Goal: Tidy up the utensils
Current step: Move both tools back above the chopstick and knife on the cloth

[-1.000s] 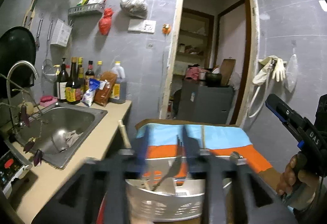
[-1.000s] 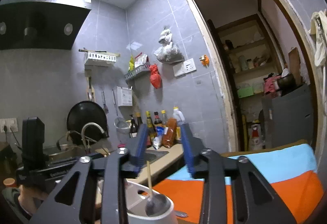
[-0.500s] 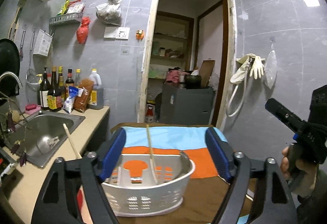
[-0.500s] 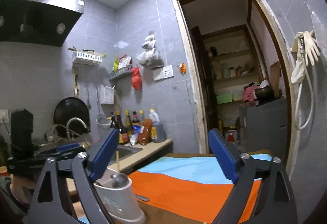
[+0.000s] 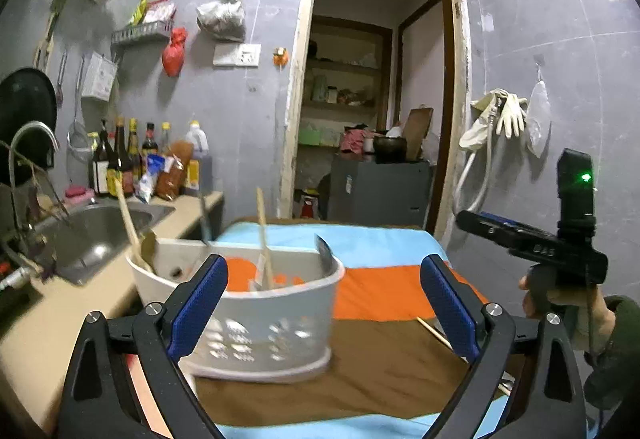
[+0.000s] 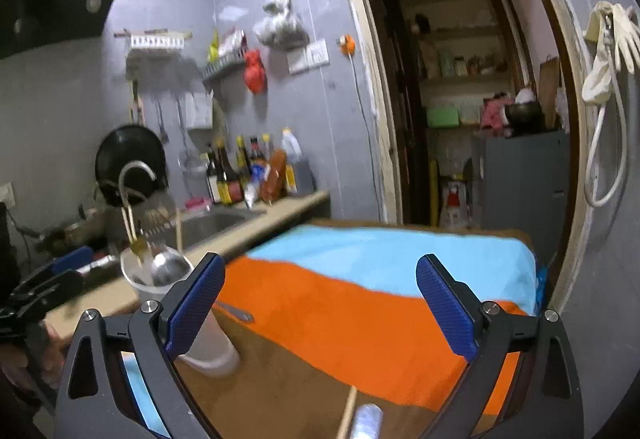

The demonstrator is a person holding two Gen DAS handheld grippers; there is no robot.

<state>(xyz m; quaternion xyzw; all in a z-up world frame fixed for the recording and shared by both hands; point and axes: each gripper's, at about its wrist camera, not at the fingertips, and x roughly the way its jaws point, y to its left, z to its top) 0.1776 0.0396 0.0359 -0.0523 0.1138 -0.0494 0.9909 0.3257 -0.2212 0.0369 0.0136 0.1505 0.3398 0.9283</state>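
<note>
A white slotted utensil basket (image 5: 256,319) stands on the striped cloth just ahead of my left gripper (image 5: 324,311). Its jaws are opening wide and the pads touch nothing, though the basket's left part shows behind the left finger. A wooden spoon (image 5: 128,223), a wooden stick (image 5: 264,235) and metal utensils stand in the basket. My right gripper (image 6: 320,307) is open over the orange stripe with nothing between its fingers. The basket (image 6: 160,287) with a metal ladle (image 6: 168,267) sits to its left. A chopstick (image 6: 348,415) lies near the bottom edge.
A spoon (image 6: 236,313) lies on the cloth beside the basket. The sink (image 5: 92,239) and counter with bottles (image 5: 132,159) run along the left. A doorway (image 5: 376,119) opens behind the table. A hand holds the right gripper (image 5: 532,239) at the right of the left wrist view.
Both grippers have opened from half-closed to wide and drawn back from the basket. The right wrist view has tipped down toward the cloth.
</note>
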